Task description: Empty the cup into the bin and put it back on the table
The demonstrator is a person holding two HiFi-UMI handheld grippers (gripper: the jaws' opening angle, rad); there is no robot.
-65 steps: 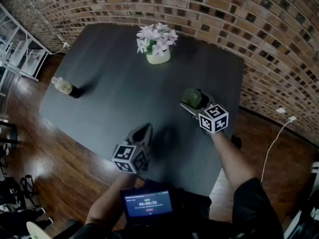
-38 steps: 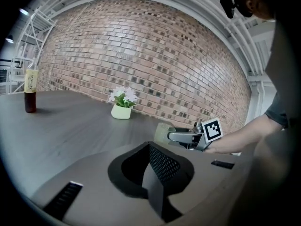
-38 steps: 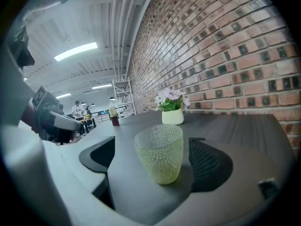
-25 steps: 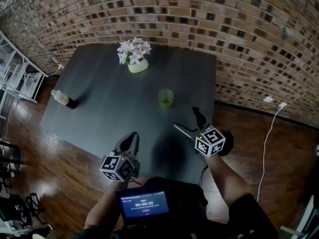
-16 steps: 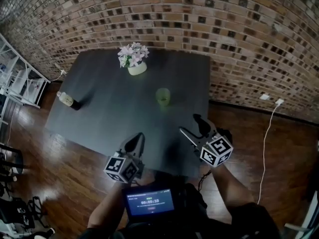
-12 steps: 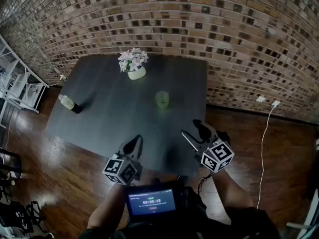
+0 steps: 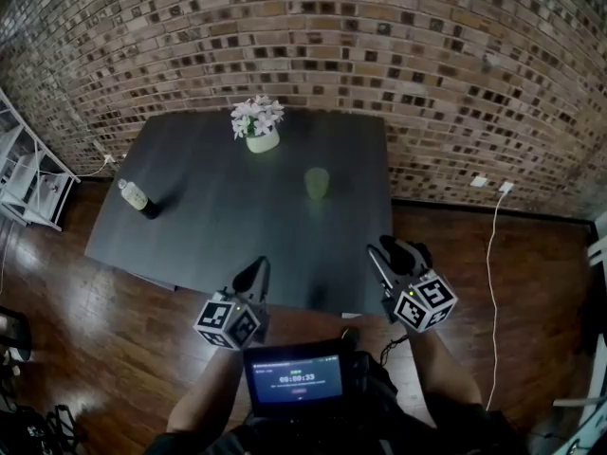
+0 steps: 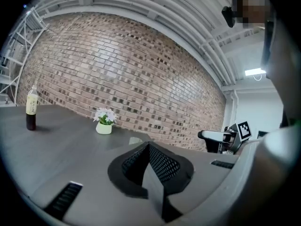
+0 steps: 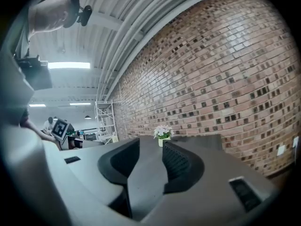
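Cup (image 7: 317, 182) — one, seemingly upright; left claw (image 7: 257, 265) closed, right claw (image 7: 387, 250) just closing, empty.

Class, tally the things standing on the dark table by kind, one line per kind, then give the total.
Green cup: 1
Pot of white flowers: 1
Bottle: 1
Total: 3
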